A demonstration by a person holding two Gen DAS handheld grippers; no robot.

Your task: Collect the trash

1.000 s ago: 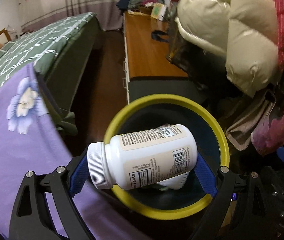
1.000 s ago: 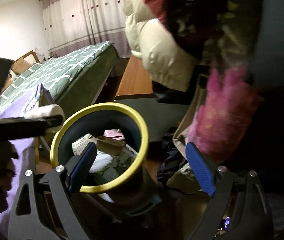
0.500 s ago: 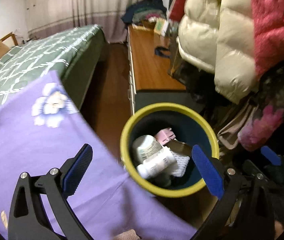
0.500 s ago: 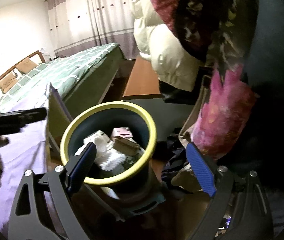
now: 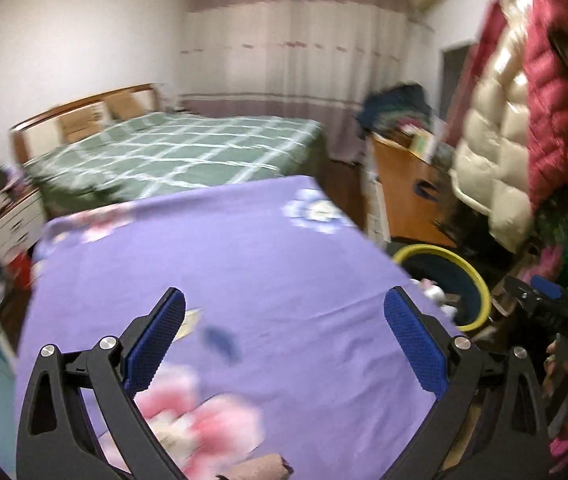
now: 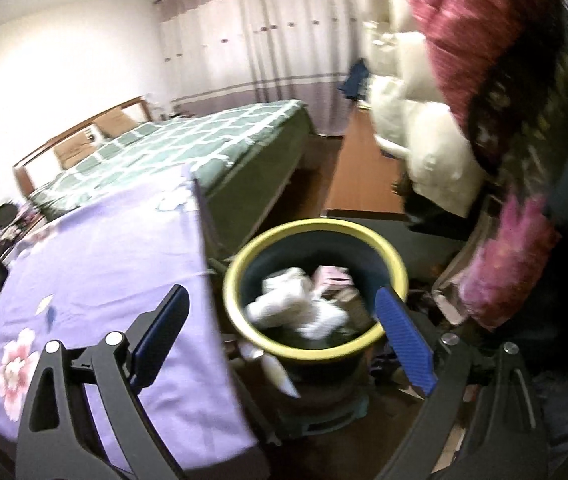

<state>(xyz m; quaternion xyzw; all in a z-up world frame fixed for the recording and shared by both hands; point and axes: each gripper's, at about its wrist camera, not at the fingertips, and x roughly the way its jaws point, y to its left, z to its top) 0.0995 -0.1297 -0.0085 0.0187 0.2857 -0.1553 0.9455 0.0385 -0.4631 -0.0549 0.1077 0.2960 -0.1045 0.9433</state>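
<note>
The left claw [image 5: 284,340] stands wide apart and empty over the purple-clothed counter [image 5: 244,264]. The right claw [image 6: 284,332], also apart and empty, hovers near the yellow-rimmed bin [image 6: 397,268], which holds what looks like crumpled white trash [image 6: 295,308].

A bed [image 5: 188,148] with a green checked cover stands before pale curtains [image 5: 291,40]. Nearer than the bed lies a purple flowered cloth [image 5: 244,280]. Right of the bed, padded jackets [image 5: 523,120] hang above a wooden cabinet [image 5: 399,184].
</note>
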